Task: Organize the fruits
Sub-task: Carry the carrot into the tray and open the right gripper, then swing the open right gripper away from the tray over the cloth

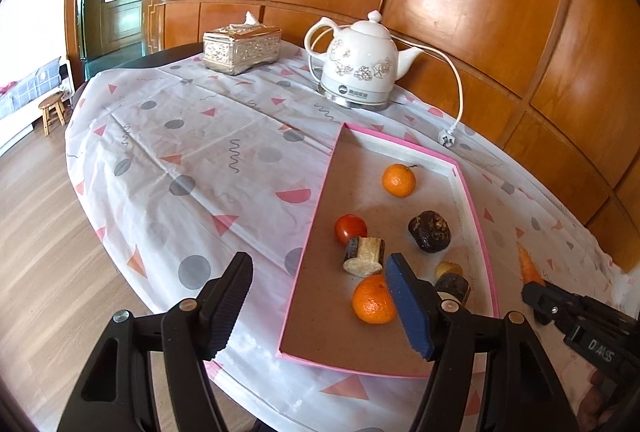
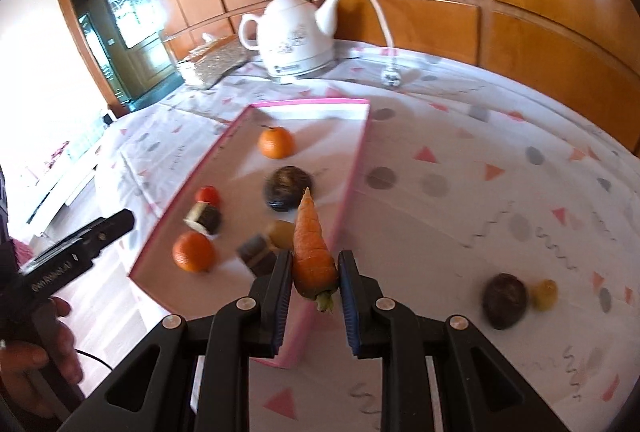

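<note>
A pink-rimmed tray lies on the patterned tablecloth. It holds two oranges, a tomato, a dark wrinkled fruit, two cut chunks and a small yellowish fruit. My left gripper hovers open over the tray's near left rim, nothing between its fingers. My right gripper is shut on the thick end of a carrot, tip pointing away, above the tray's right rim. A dark fruit and a small yellow fruit lie on the cloth to the right.
A white kettle with its cord and plug stands behind the tray, next to a silver tissue box. Wooden wall panels back the table. The table's edge drops to the floor at left. A hand holds the left gripper.
</note>
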Demonstrator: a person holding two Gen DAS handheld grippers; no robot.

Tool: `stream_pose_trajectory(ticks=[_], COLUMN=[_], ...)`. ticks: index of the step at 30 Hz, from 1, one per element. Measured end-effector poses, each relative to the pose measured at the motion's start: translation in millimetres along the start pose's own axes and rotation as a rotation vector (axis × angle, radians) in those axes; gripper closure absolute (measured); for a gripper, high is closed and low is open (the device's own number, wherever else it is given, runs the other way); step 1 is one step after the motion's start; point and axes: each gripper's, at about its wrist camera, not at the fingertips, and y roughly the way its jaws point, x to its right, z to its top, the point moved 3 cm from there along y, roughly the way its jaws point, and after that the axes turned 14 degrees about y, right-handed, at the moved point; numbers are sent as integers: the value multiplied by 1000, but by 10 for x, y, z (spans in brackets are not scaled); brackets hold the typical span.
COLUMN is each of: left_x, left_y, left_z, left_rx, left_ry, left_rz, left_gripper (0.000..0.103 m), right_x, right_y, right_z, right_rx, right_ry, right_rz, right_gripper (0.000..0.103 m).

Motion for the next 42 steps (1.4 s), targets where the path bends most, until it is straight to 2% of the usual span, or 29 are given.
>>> stream_pose_trajectory(ticks=[5, 10, 13, 16, 27, 42], left_x=[-44, -53, -54, -50, -12, 91], left_y=[2, 17, 8, 19, 17, -37], left_z=[-5, -20, -17, -23, -25, 0], left_rx=[3, -4, 0, -6, -9, 10], left_ry=[-19, -21, -16, -16, -5, 29], left_rz=[5, 6, 7, 6, 3, -14], left_gripper=[34, 34, 34, 34, 34, 34], right_x=[-194, -364, -348, -306, -186, 152], right_y=[72, 193, 267, 253, 78, -281], right_z=[34, 209, 254, 221, -40, -343], right_rx=[-12, -12, -14, -11, 18, 164], right_ry=[-33, -42, -25, 0, -14, -44], right_rz=[19, 28, 7, 16, -29, -224], right_gripper=[80, 80, 71, 67, 67, 65])
